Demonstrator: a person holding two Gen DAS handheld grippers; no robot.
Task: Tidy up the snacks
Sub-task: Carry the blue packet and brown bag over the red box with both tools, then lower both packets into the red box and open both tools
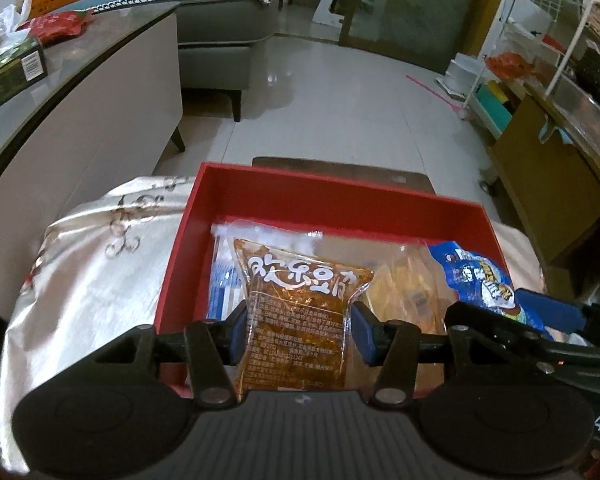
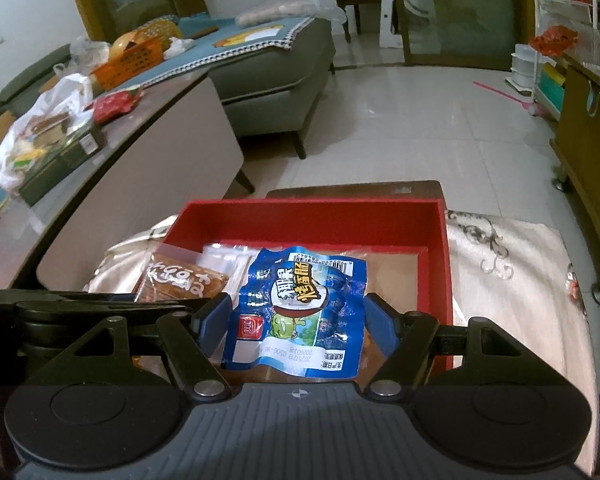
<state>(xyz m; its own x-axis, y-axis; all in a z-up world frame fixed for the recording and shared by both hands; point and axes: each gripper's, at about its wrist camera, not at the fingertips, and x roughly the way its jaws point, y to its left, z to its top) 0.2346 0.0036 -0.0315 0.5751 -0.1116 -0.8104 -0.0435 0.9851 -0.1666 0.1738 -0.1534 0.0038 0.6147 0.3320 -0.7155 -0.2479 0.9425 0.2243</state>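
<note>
While both packets hang above the red box, the step in hand reads as placement into that box, and each release should be made low and flat. The left tool pinches the brown tofu packet by its side edges, pads pressing into the film so that the packet bulges between them; the packet sits over the near left part of the box. The right tool pinches the blue sausage packet in the same manner, over the near middle of the box, with the left tool just beside it on its left. The box rests on a pale embroidered cloth that covers its support, and already holds a white-and-blue packet along its left wall and a clear packet of yellowish snacks near the centre. The far right corner of the box floor appears bare, so the blue sausage packet fits best there. Lower each packet until it lies on the contents or the floor before spreading the pads. Keep the two tools apart during descent, since they are close. Avoid dragging the box walls, because the cloth below may slide.
</note>
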